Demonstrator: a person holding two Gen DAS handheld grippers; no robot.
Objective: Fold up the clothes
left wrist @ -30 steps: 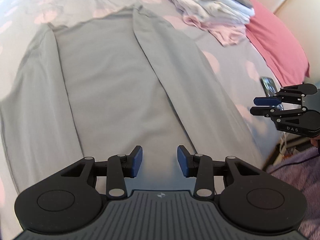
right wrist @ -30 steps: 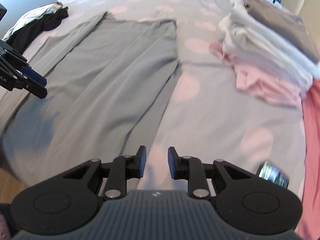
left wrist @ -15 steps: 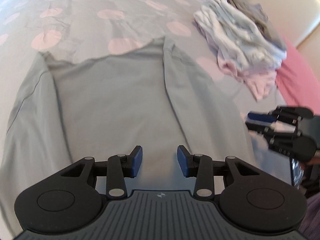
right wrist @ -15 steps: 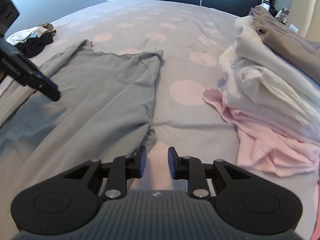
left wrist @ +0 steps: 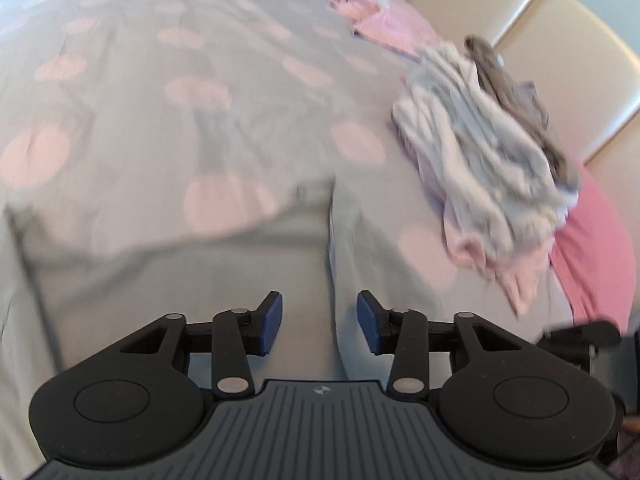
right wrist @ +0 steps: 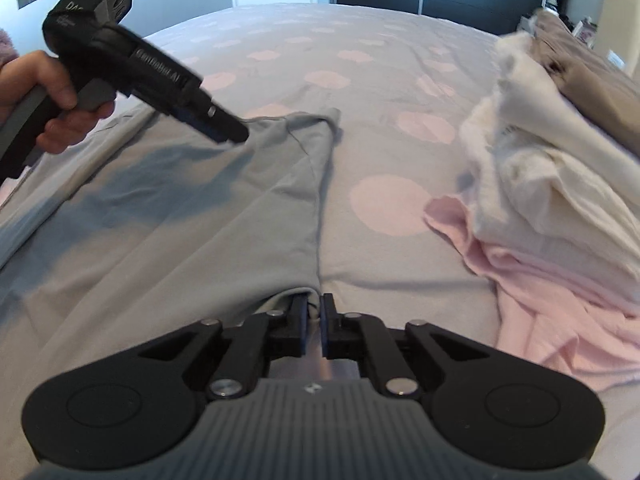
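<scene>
Your right claw (right wrist: pixel 314 330) has just been closing and now pinches the grey garment's (right wrist: pixel 208 216) near side edge on the bed (right wrist: pixel 360 56); left claw (left wrist: pixel 319 322), jaws apart and just widening, hovers nearer its far collar end; long axis runs away from you.

Left wrist view sat low over the grey top (left wrist: pixel 200 280), tilted down, facing the bed's (left wrist: pixel 240 60) far edge and headboard corner. Right wrist view looked from the near edge, close above the spread (right wrist: pixel 360 40). Both shared the top's shoulder and the stacked clothes pile (left wrist: pixel 480 152) (right wrist: pixel 540 152).
</scene>
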